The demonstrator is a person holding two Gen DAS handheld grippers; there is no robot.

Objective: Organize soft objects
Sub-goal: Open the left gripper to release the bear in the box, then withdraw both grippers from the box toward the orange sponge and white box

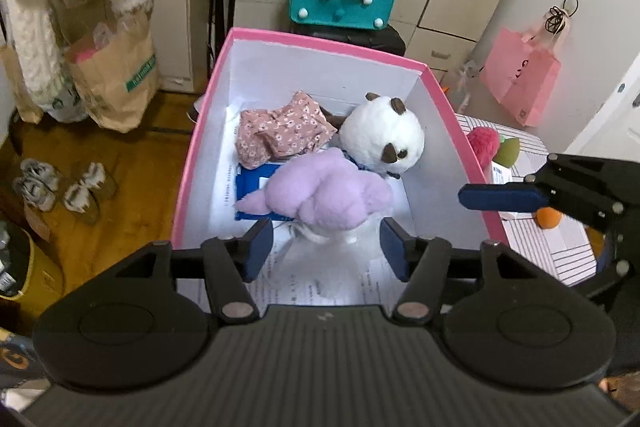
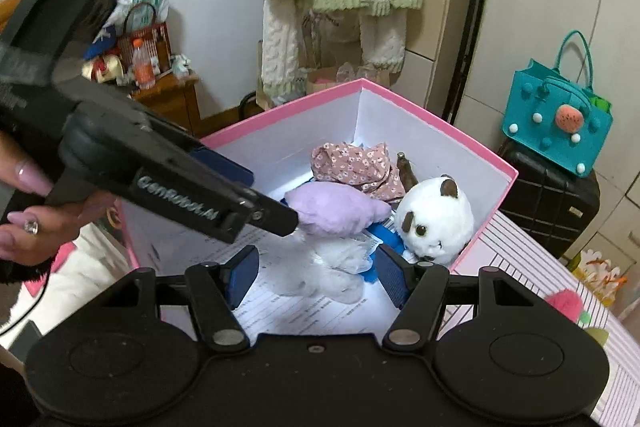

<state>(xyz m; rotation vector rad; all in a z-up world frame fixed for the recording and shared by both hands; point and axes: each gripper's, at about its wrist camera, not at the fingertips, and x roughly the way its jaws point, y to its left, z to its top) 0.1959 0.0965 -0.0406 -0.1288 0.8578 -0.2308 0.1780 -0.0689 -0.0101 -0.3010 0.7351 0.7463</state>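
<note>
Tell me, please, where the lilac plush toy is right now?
The lilac plush toy lies inside the pink box, near its middle, just in front of the floral cloth and beside the white panda head.

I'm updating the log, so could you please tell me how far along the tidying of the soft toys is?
Done: the panda, the lilac plush and the floral cloth lie in the pink box. In hand: nothing; the left gripper and right gripper hover open over the box. Left: a pink pompom and an orange toy on the striped table.
</note>
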